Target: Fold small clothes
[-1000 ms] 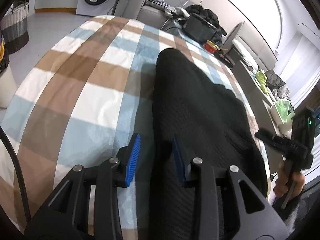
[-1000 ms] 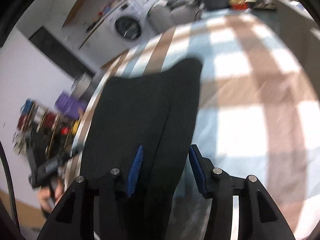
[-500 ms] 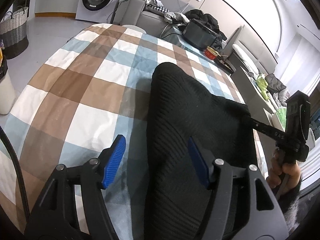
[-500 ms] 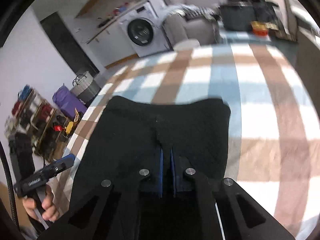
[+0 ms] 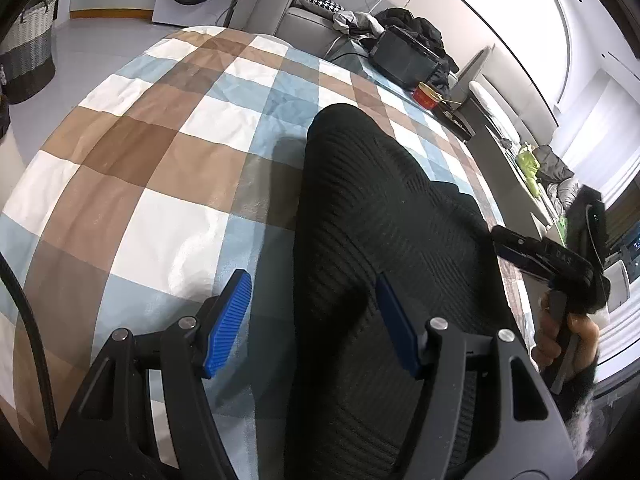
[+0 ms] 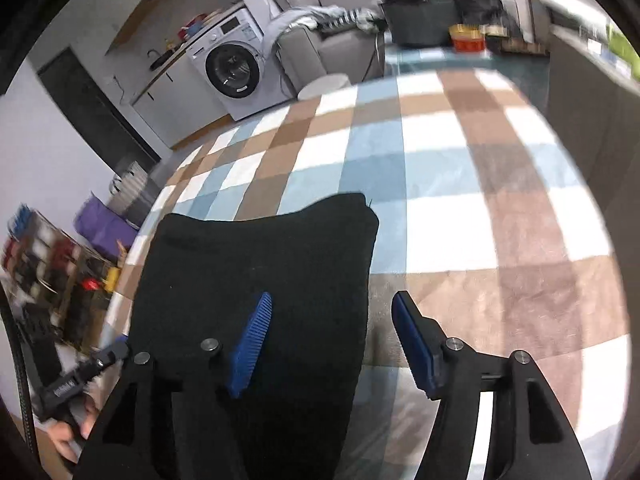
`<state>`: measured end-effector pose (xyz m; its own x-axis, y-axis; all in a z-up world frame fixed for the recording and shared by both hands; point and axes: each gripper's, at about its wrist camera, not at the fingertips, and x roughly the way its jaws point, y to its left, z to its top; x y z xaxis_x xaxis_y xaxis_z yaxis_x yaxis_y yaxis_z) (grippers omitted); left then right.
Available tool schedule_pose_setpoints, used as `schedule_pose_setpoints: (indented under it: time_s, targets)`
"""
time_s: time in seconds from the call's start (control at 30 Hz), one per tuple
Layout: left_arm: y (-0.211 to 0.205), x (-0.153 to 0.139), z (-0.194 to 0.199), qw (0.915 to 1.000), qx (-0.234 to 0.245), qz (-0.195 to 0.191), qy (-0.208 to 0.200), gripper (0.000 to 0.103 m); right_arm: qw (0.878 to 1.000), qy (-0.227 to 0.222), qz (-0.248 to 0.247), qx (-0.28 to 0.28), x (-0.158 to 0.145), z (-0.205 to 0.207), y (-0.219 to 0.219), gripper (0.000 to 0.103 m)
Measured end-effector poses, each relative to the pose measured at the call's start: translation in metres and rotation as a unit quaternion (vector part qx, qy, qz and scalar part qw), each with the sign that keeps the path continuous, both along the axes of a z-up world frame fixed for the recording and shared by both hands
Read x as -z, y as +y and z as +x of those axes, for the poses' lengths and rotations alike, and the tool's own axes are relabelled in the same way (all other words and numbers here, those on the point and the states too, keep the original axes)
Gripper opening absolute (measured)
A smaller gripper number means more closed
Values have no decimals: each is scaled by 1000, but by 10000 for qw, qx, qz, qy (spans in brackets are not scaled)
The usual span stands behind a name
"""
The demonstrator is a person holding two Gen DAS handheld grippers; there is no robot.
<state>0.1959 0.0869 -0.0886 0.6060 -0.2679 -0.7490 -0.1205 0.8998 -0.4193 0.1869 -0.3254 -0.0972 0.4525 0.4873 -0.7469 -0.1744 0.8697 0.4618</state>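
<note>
checked brown, blue and white bedcover [image 5: 168, 168] spread flat | white front-loading washing machine [image 6: 234, 70] by the far wall | grey-and-white woven basket [image 5: 28, 52] on the floor | red round tin [image 5: 427, 96] beside black box-shaped case [image 5: 404, 58] at the far edge

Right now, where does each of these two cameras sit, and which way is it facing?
Left wrist: on the left gripper, angled down at the black garment on the checked cloth; both open fingers show, plus the person's other hand holding the right gripper.
Right wrist: on the right gripper, angled down at the garment's right edge; its jaws have just been opening.
Shared: garment, cloth, washing machine, red tub.
</note>
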Motion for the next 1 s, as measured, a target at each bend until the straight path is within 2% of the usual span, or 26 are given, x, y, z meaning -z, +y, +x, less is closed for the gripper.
schedule_pose_setpoints:
  time_s: [0.1, 0.17, 0.2, 0.33, 0.37, 0.5, 0.6, 0.7, 0.8, 0.87, 0.93, 1.0]
  targets:
    - [-1, 0, -2, 10000, 5, 4, -3, 62, 9969, 128, 765, -126, 3, 5, -1, 64]
    - [-1, 2, -2, 10000, 15, -20, 16, 62, 9958, -24, 876, -259, -4, 1, 3, 64]
    - [-1, 3, -2, 10000, 15, -25, 27, 62, 9961, -78, 823, -303, -7, -3, 5, 64]
    - [-2, 5, -1, 10000, 31, -64, 56, 62, 9994, -178, 12, -309, -4, -3, 18, 63]
    - [-3, 5, -1, 10000, 39, -58, 45, 62, 9993, -194, -108, -299, -3, -3, 20, 58]
    - [-2, 4, -1, 10000, 27, -43, 25, 62, 9975, -389, -378, -454, -3, -7, 30, 17]
    - [1, 2, -2, 10000, -23, -37, 8, 62, 9923, -820, -620, -686, -22, -20, 44, 11]
    - [5, 1, -3, 10000, -66, -38, -1, 62, 9827, -1436, -448, -1078, -58, -34, 60, 11]
    - [7, -1, -4, 9999, -111, -45, -36, 62, 9777, -1644, -648, -1134, -73, -34, 67, 11]
    - [8, -2, -5, 9999, -128, -58, -46, 62, 9800, -1461, -931, -975, -61, -18, 64, 11]
    - [8, -2, -5, 9999, -121, -42, -33, 62, 9871, -837, -1113, -794, -33, 4, 57, 11]
    - [7, -2, -7, 9999, -119, 1, -32, 62, 9918, -367, -1008, -700, -12, 11, 49, 14]
